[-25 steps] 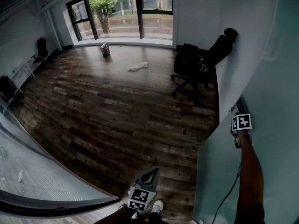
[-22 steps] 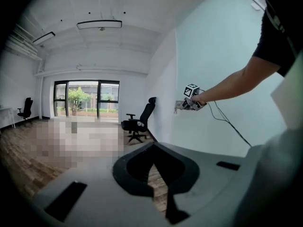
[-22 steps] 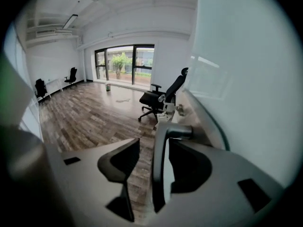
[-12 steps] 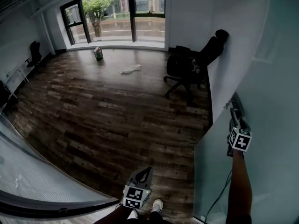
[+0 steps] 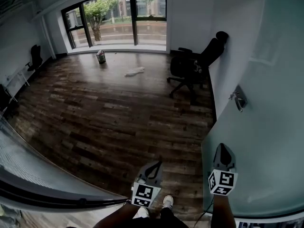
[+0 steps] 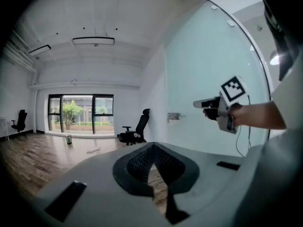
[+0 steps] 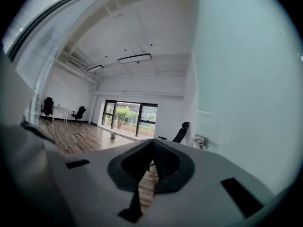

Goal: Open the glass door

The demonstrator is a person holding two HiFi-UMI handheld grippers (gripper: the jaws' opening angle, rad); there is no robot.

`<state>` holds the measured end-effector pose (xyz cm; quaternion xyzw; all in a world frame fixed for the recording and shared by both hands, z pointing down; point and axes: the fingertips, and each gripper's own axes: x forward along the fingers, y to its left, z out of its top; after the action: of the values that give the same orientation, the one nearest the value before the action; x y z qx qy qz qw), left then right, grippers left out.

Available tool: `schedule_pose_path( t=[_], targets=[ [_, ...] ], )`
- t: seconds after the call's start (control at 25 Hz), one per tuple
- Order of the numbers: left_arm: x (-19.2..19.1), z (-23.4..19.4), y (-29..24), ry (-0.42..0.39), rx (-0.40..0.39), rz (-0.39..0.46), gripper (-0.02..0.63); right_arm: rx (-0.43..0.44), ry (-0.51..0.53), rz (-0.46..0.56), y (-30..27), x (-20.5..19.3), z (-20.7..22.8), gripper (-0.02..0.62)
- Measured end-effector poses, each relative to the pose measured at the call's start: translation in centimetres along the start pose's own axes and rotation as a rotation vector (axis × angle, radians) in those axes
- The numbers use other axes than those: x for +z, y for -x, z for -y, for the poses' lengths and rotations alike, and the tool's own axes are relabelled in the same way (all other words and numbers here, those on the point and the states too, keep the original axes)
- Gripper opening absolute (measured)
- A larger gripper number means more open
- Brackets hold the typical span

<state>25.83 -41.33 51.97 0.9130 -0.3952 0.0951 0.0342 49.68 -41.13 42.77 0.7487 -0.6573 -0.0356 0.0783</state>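
Note:
The frosted glass door [image 5: 266, 141] stands along the right, its metal handle [image 5: 239, 98] free of both grippers. My right gripper [image 5: 222, 147] hovers low beside the door's near end, well short of the handle and pointing level into the room. Its jaws have just closed and hold nothing. The right gripper view shows its tips [image 7: 152, 141] meeting, with the handle [image 7: 200, 141] ahead on the right. My left gripper [image 5: 156, 165] is shut and empty above the floor. In its own view the tips [image 6: 152, 145] meet, and the right gripper [image 6: 196, 104] floats short of the handle [image 6: 173, 117].
A black office chair [image 5: 190, 68] stands by the wall past the door. A can [image 5: 100, 57] and a white rag [image 5: 134, 71] lie near the big window [image 5: 118, 20]. A second glass panel [image 5: 28, 170] curves across the lower left. My shoes [image 5: 166, 202] show below.
My right gripper has left the door handle and drawn back toward me, low beside the glass. The left gripper shifted slightly right and up. The handle now stands bare.

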Motion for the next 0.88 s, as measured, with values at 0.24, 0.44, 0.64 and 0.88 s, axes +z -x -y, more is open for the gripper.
schedule_pose_path(
  t=[0.24, 0.44, 0.64, 0.88],
  targets=[
    [-1.6, 0.0, 7.0, -0.009, -0.024, 0.026, -0.002, 0.051, 0.003, -0.042, 9.4, -3.5, -9.1, 0.015],
    [-1.9, 0.0, 11.1, 0.048, 0.002, 0.04, -0.002, 0.104, -0.027, -0.073, 15.2, -3.9, -13.1, 0.015],
    [-1.1, 2.3, 16.0, 0.058, 0.016, 0.069, -0.002, 0.109, -0.039, -0.073, 20.7, -4.1, -15.0, 0.015],
    [-2.0, 8.1, 20.5, 0.092, 0.046, 0.043, -0.002, 0.139, 0.019, -0.033, 26.9, -4.2, -12.9, 0.015]
  ],
)
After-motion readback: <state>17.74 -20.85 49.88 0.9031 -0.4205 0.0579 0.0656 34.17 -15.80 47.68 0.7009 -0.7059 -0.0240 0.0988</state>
